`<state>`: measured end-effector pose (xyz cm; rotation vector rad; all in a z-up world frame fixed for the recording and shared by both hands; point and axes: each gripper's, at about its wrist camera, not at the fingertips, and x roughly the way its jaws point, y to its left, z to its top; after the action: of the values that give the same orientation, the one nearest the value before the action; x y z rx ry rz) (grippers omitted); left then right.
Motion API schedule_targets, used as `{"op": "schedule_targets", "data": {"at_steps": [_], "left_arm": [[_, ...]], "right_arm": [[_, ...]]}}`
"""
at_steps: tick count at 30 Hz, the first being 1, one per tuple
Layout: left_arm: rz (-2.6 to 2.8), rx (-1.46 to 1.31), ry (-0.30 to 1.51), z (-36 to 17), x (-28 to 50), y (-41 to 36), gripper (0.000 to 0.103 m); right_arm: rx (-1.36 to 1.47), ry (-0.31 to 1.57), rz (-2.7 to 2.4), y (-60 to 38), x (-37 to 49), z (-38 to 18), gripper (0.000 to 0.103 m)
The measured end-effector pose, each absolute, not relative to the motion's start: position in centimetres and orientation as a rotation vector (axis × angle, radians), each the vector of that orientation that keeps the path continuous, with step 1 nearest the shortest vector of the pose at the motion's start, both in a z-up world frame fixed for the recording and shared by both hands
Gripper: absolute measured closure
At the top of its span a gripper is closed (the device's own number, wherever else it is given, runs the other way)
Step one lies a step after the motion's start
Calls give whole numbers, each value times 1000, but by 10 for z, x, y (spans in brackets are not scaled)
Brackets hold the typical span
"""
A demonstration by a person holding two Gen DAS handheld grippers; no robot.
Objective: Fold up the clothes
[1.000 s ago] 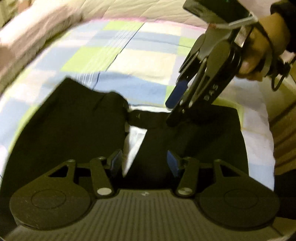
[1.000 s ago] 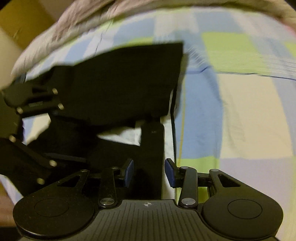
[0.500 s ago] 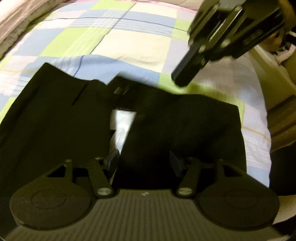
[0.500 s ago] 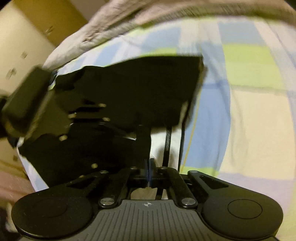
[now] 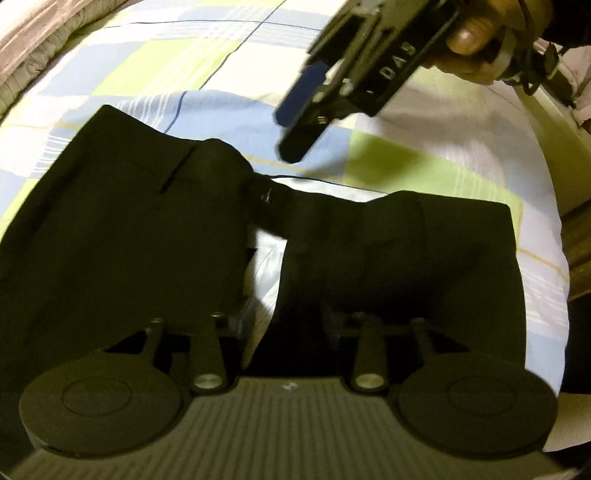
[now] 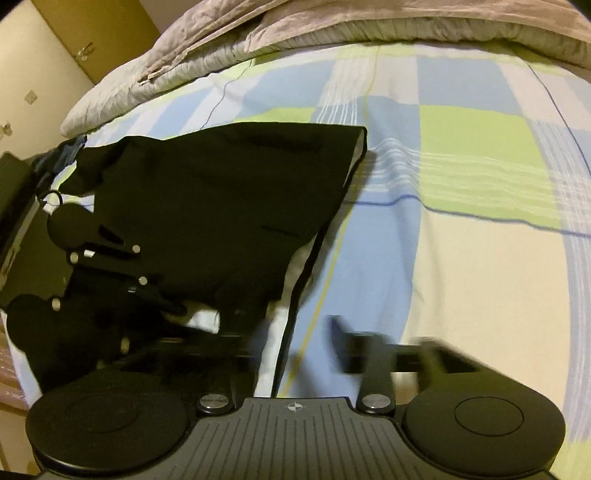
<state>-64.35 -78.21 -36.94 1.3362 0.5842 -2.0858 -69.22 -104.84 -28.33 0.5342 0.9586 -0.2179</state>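
The black garment (image 5: 155,236) lies spread flat on the bed, on a checked sheet (image 5: 155,62) of blue, green and cream squares. In the left wrist view it shows as two dark panels, one to the left and one to the right (image 5: 399,258), joined by a narrow dark band at the far edge, with a pale gap of lining or sheet between them. A slit pocket is visible on the left panel. In the right wrist view the same garment (image 6: 221,206) occupies the left half of the frame, its right edge running diagonally toward the camera.

The left tool (image 5: 284,325) sits low over the near edge of the garment. Its fingers stand apart, one over each panel, with nothing clamped between them.

The right tool (image 5: 301,122) is raised above the sheet beyond the far edge of the garment, held by a hand (image 5: 476,48) at the top right. In the right wrist view its fingers (image 6: 343,343) are spread wide and blurred; no fabric is held between them.

A crumpled grey-brown quilt (image 6: 332,26) lies along the far side of the bed. A wall and a wooden door (image 6: 92,33) appear at the upper left of the right wrist view.
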Motion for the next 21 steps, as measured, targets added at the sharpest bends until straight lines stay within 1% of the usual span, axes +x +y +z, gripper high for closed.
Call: {"op": "schedule_targets", "data": {"at_steps": [1,3,4,5,6,9,13,15,18,19,21], "left_arm": [[-2084,1332,596,-371,-644,-784,64],[-2084,1332,618,-371,-645,-785,66],[-2086,1335,626,-369,-645,-784,75],[-2100,1339,631,-366,-645,-781,97],[-2115,1342,633,-362,-645,-778,103],[-2172,1287,474,-333,-641,-750,103],[-2197,1203,355,-302,-626,-713,103],[-2194,1192,321,-294,-623,-703,103],[-2188,1191,317,-290,-619,-692,103],[-2186,1190,319,-289,-618,-690,103],[-2178,1176,309,-285,-620,-687,103]], "right_arm": [[533,957,-209,-1050,-690,-284,54],[532,956,-187,-1052,-689,-285,54],[532,955,-175,-1053,-689,-285,54],[532,954,-163,-1054,-690,-285,54],[532,954,-155,-1055,-689,-286,54],[532,946,-141,-1058,-685,-289,54],[550,908,-96,-1065,-676,-296,54],[552,883,-46,-1066,-668,-302,54],[581,860,17,-1067,-658,-309,55],[611,860,30,-1069,-656,-309,63],[705,879,51,-1076,-656,-308,90]]}}
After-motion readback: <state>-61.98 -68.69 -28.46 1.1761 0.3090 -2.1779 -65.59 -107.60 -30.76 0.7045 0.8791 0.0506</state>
